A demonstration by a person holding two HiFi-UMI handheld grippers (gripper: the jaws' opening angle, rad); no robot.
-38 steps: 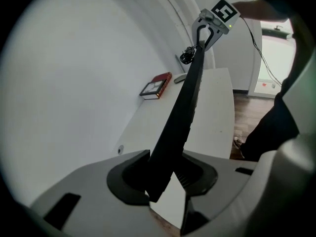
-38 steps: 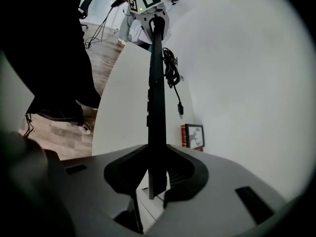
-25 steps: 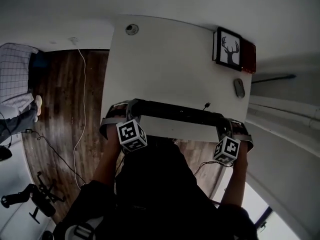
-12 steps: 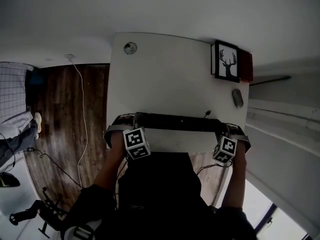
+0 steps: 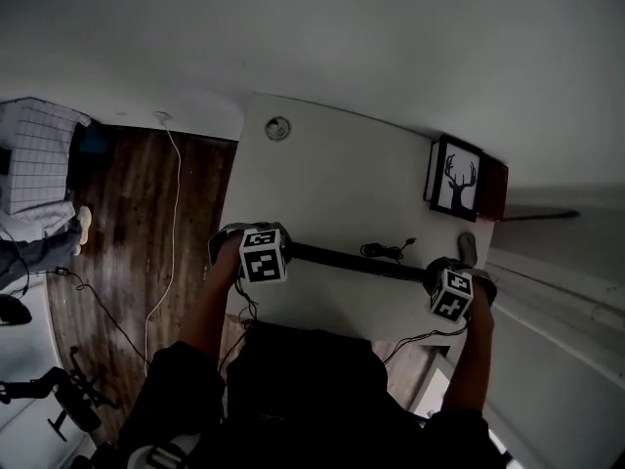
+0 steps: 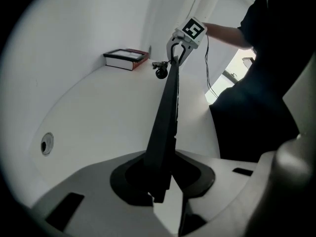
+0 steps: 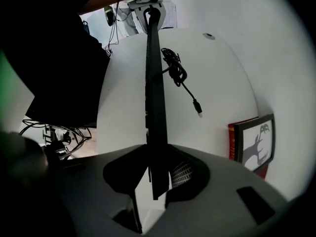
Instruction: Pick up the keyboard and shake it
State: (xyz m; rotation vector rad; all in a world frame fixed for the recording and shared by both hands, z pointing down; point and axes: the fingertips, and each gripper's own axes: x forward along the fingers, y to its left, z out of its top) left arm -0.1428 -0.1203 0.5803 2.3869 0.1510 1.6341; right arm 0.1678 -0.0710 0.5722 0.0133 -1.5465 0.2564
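Observation:
The black keyboard [image 5: 356,261] hangs above the white table [image 5: 332,174], turned edge-on so it shows as a thin bar. My left gripper [image 5: 284,251] is shut on its left end, and its jaws have just been closing with that end between them. My right gripper [image 5: 436,275] is shut on its right end. In the left gripper view the keyboard [image 6: 166,115] runs from my left gripper [image 6: 165,196] to the right gripper [image 6: 183,39]. In the right gripper view the keyboard [image 7: 154,83] runs from my right gripper [image 7: 155,191] to the left gripper [image 7: 148,5]. Its coiled cable [image 7: 175,70] dangles beside it.
A framed deer picture [image 5: 456,179] leans on a red book [image 5: 494,191] at the table's far right. A grey mouse [image 5: 467,247] lies near them. A round cable hole [image 5: 277,128] is at the far left corner. Wooden floor with cables [image 5: 166,213] lies to the left.
The keyboard has tipped from showing its broad face to edge-on and moved farther over the table. Both grippers moved with it and tilted down. The cable now hangs loose beside it.

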